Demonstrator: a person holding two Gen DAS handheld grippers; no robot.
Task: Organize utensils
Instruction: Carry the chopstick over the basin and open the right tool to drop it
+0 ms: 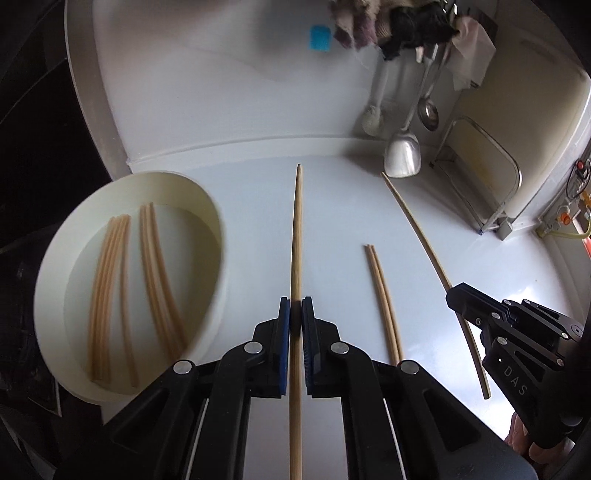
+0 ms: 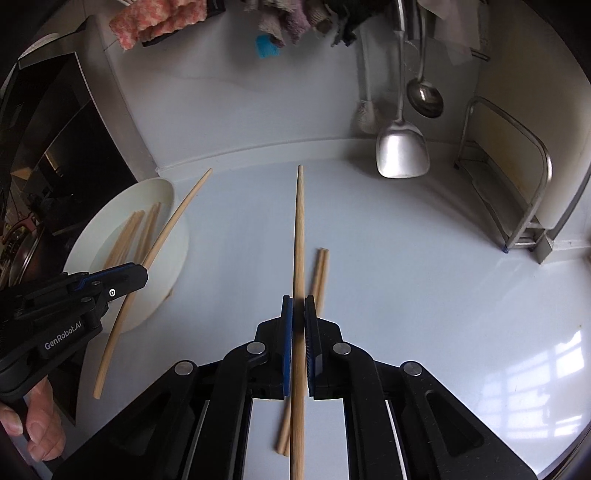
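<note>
Nearest, the left gripper has its jaws closed tight on a single wooden chopstick, which runs straight out between the blue pads and away toward the wall. Beside it on the right, the right gripper is likewise clamped shut on a chopstick of its own, held lifted above the pale worktop. Between the two grippers a pair of chopsticks lies flat on the worktop, side by side and touching. To the left sits a round white bowl with two loose bundles of chopsticks lying in its bottom. Farther off, by the back wall, a metal spatula and a ladle hang down, with a metal rack standing at the far right and cloths draped above.
</note>
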